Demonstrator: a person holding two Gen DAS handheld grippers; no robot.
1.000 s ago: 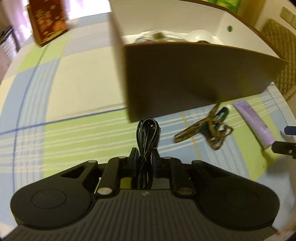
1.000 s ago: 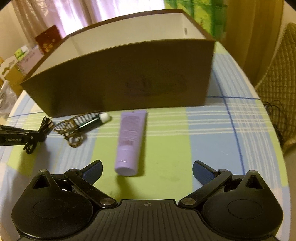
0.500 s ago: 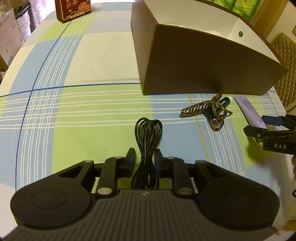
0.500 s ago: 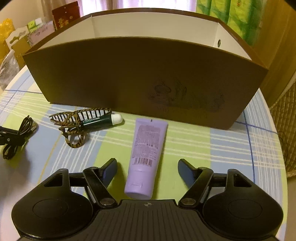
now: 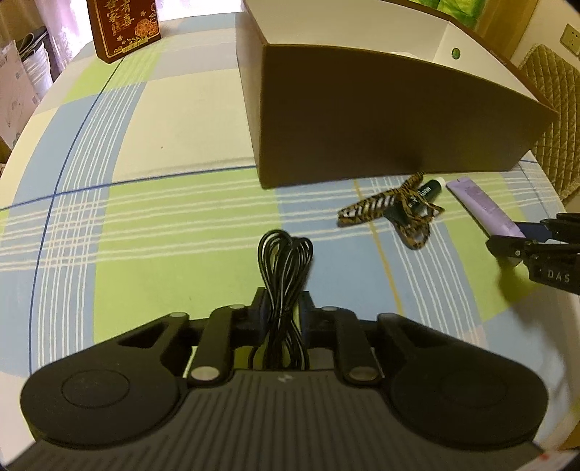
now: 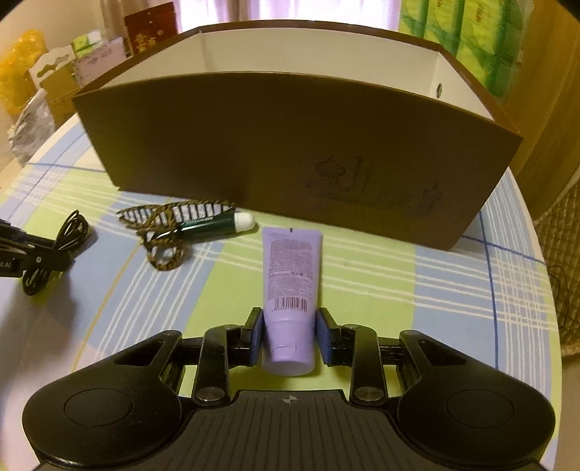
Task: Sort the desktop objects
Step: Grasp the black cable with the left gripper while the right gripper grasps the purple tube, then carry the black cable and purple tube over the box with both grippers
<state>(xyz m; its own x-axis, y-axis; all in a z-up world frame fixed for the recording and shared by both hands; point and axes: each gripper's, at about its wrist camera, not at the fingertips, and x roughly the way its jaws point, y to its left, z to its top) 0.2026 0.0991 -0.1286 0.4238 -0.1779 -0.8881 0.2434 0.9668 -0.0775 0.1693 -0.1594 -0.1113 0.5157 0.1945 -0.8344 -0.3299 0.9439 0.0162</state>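
My left gripper (image 5: 284, 295) is shut on a coiled black cable (image 5: 286, 261), low over the checked tablecloth. In the right wrist view it enters from the left edge with the cable (image 6: 69, 232). My right gripper (image 6: 290, 335) is shut on the cap end of a purple tube (image 6: 291, 275) that lies flat, pointing at the brown cardboard box (image 6: 275, 137). A tiger-striped hair clip (image 6: 174, 217) and a green lip balm (image 6: 214, 223) lie together before the box's front wall. The left wrist view shows the clip (image 5: 380, 210), the balm (image 5: 426, 192), the tube (image 5: 482, 206) and the box (image 5: 380, 119).
A red gift box with gold characters (image 5: 123, 29) stands at the table's far left. A woven chair (image 5: 558, 108) is beyond the right edge. Green packs (image 6: 471, 36) and cartons (image 6: 58, 83) stand behind the brown box. The round table's rim (image 6: 551, 290) curves close on the right.
The left gripper drew back and down from the box's rim with the cable. The right gripper moved up to the purple tube and its fingers came together on it.
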